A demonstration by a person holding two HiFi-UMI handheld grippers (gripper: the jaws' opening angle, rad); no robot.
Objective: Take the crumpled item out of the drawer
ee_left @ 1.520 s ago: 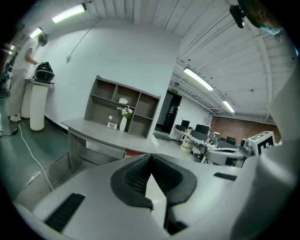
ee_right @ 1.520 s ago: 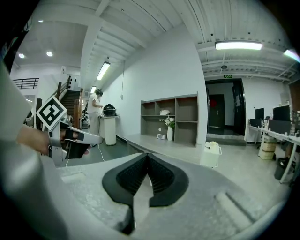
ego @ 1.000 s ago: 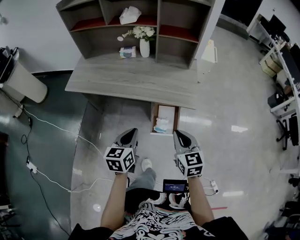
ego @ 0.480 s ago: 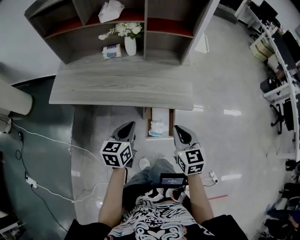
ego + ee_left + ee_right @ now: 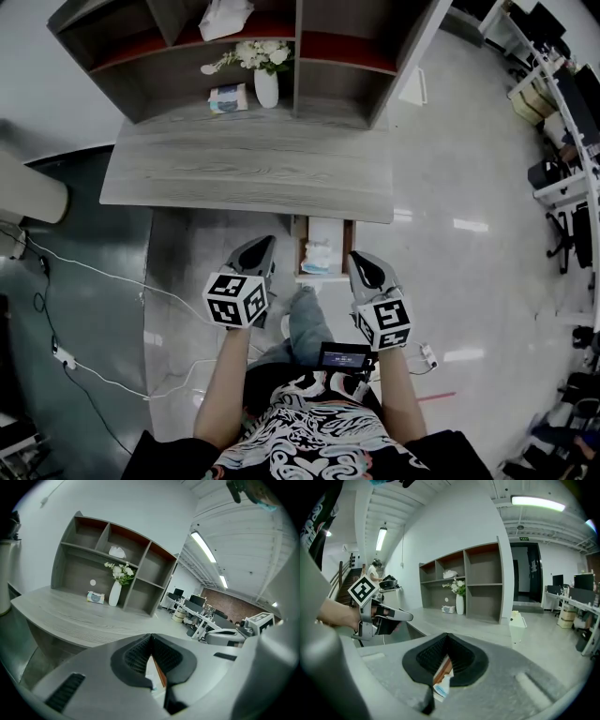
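The drawer (image 5: 350, 246) stands pulled out from under the front edge of the desk (image 5: 244, 173), toward the person. The crumpled item (image 5: 320, 257), pale with a touch of blue, lies inside it at the end nearer the person.

In the head view the 2 tools are held over the floor (image 5: 450, 281), one on each side of the open drawer. The left hand-held gripper (image 5: 262, 244) sits at 9 o'clock from the drawer and the right hand-held gripper (image 5: 359, 260) at 3 o'clock. Both point toward 12 o'clock, at the desk. Neither touches the drawer or the item.

The left gripper view shows its jaws pressed together at the tips with nothing pinched between them. A thin strip of the drawer shows through the slit behind the tips. The right gripper view shows the same: jaws pressed together and empty. Through its slit a sliver of the drawer's brown wall and the crumpled item appear lower down. That view also catches the left hand-held gripper at 9 o'clock, held in a bare hand (image 5: 335, 613).

At the desk's far side, toward 12 o'clock, stands a shelf unit (image 5: 295, 52). In front of it are a white vase (image 5: 267, 89) of white flowers and a small packet (image 5: 228, 97) at 9 o'clock from the vase. A white cable (image 5: 94, 272) trails across the floor at 9 o'clock from the person.
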